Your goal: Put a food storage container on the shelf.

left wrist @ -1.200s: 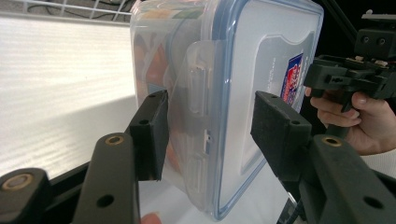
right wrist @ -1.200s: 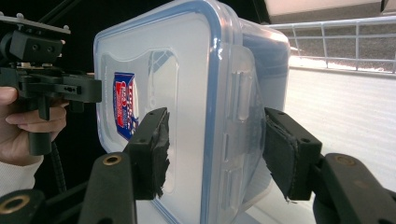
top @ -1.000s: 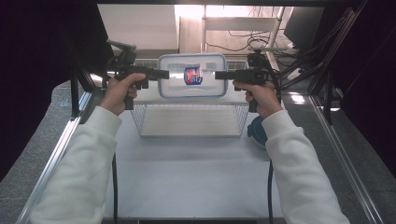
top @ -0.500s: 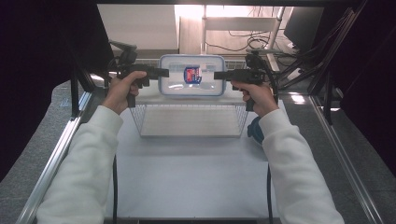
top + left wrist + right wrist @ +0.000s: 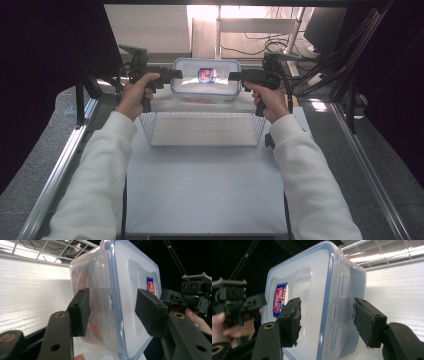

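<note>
So right now I've got the clear lidded container (image 5: 206, 82) held up between both grippers, one on each short end, hovering just past the far edge of the wire basket (image 5: 202, 129) on the white worktop (image 5: 200, 190). My left gripper (image 5: 111, 312) has its jaws narrowed down across the lid rim and side wall, pads pressing either side of the box. Same deal with my right gripper (image 5: 327, 320): jaws pinched over the opposite end, lid side and base side. The box has a red and blue sticker (image 5: 206, 75) on the lid and something orangey inside, can't tell what. Looks to me like the carry step, mid-air. Next move probably calls for keeping both ends level and moving both hands together, so neither end slips loose.
</note>
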`<state>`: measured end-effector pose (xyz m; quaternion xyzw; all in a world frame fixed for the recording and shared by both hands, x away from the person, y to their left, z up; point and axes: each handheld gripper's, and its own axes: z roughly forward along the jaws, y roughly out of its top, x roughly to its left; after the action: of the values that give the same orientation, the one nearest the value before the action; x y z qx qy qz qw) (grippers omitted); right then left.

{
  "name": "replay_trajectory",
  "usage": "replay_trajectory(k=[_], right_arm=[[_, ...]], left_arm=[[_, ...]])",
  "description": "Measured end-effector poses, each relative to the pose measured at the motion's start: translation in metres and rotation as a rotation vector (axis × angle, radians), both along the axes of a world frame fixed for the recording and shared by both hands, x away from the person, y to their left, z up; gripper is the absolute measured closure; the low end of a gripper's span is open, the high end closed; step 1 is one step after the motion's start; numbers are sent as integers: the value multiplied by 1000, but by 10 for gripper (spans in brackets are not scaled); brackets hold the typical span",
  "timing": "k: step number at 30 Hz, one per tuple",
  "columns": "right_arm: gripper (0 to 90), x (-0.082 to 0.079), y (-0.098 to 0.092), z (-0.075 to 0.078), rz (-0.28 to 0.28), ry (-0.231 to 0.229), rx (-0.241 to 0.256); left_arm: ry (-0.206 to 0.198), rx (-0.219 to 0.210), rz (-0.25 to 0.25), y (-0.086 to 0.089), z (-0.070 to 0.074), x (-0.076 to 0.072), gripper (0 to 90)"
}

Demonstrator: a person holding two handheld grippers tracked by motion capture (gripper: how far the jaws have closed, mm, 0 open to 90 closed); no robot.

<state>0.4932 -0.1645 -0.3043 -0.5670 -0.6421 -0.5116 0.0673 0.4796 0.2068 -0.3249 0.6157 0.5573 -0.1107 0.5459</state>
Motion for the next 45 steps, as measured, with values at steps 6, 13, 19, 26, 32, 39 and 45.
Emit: replay_trajectory(k=[6, 13, 19, 26, 32, 39, 45], right_arm=[[393, 7, 2, -7, -54, 23, 34], [388, 12, 2, -14, -82, 34, 65], [236, 9, 9, -14, -83, 5, 19], [92, -20, 9, -10, -144, -176, -18], [77, -45, 2, -6, -116, -278, -123], [102, -92, -33, -8, 4, -372, -224], [120, -126, -56, -30, 96, -429, -328]], left_arm=[[29, -30, 8, 1, -8, 4, 424], [14, -24, 20, -2, -12, 6, 383], [-36, 56, 58, -11, -8, 1, 222], [-236, 154, 123, -15, 15, -33, 162], [-329, 206, 86, -20, 15, -71, 163], [-332, 319, -4, -24, -10, -126, 172], [-316, 368, -62, -29, -39, -159, 183]])
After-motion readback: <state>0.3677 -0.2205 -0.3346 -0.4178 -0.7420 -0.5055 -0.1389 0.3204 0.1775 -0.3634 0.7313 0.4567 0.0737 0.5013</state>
